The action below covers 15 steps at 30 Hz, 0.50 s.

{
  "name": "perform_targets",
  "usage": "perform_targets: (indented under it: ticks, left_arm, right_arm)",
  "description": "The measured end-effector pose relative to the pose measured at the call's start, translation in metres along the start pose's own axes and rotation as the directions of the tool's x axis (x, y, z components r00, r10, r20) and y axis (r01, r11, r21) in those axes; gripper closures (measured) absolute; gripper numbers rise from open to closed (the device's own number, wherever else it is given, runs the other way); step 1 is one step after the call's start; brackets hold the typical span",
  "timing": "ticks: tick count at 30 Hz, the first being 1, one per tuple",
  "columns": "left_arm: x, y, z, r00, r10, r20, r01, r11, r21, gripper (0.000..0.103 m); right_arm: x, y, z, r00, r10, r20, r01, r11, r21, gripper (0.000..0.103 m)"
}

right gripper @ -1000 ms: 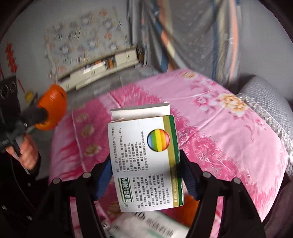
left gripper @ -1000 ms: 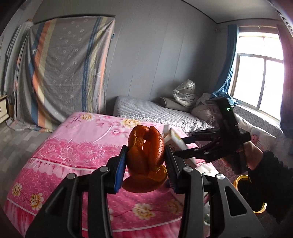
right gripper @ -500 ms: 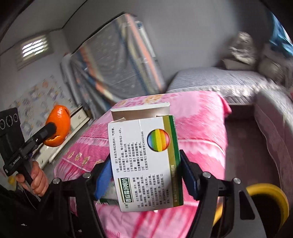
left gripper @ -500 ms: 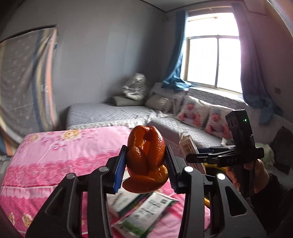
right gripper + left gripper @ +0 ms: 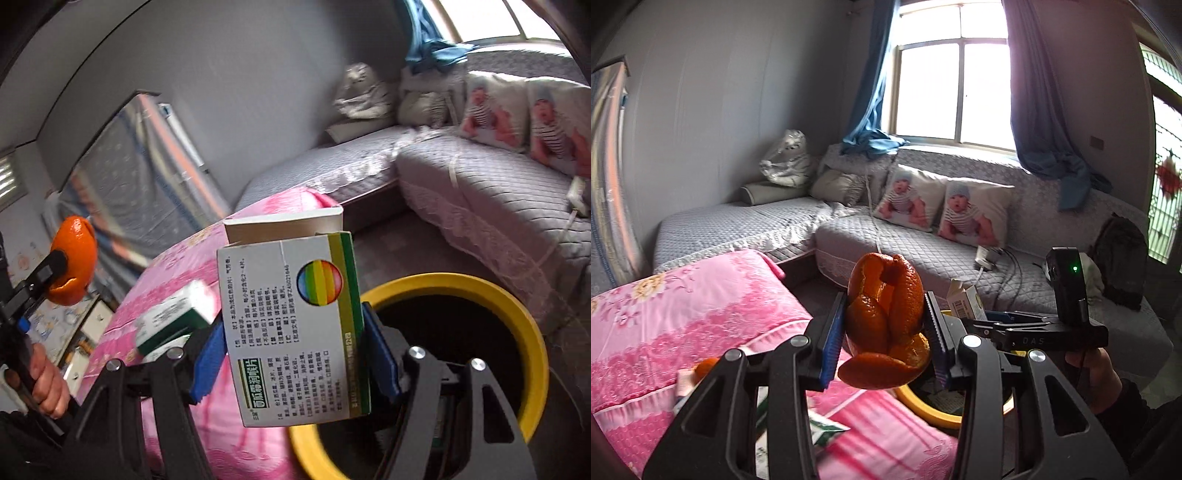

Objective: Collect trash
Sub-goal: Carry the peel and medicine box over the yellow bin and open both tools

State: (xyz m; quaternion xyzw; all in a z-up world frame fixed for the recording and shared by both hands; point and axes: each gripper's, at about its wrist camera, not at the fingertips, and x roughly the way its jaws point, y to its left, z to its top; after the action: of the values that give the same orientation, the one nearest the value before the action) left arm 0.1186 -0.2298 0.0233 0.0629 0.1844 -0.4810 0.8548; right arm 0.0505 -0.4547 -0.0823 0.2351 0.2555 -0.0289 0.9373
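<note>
**Box and peel both clamped, bin dead ahead**

The right gripper (image 5: 295, 354) has its blue pads clenched on the flat faces of a medicine box (image 5: 295, 325), long axis upright, top flap popped open. Directly beyond and below it sits the yellow-rimmed bin (image 5: 517, 306), mouth dark and wide, hard against the near corner of the pink bedspread (image 5: 177, 266). By my read the right hand is the nearer one; the box already overlaps the rim in its own view, so the drop looks like a short push forward and a release.

The left gripper (image 5: 884, 332) squeezes an orange peel (image 5: 884, 317), petals folded upward. From here the bin (image 5: 923, 406) lies just past the fingers, low and a touch right, with the right gripper (image 5: 982, 317) between.

More trash waits on the bedspread: a green-and-white box (image 5: 173, 317) near the bin-side edge.

Writing: the box carries a rainbow disc and columns of Chinese print, too small to read with confidence. "DAS" shows on the right gripper's body.
</note>
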Motion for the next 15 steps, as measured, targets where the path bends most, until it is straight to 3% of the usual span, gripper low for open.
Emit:
perform_targets:
  ticks: [9,15]
  left_arm:
    - [0.075,-0.027,-0.008,0.99,-0.091,-0.104,0.092,0.996,0.007,0.064]
    - [0.126,-0.035,-0.02,0.979,-0.097,-0.182,0.103,0.995,0.02,0.064]
  right_arm:
    - [-0.01,-0.054,-0.017,0.986,-0.163,0.035,0.159,0.983,0.097,0.038]
    - [-0.003,-0.087,-0.03,0.976,-0.217,-0.011,0.215,0.958,0.192,0.038]
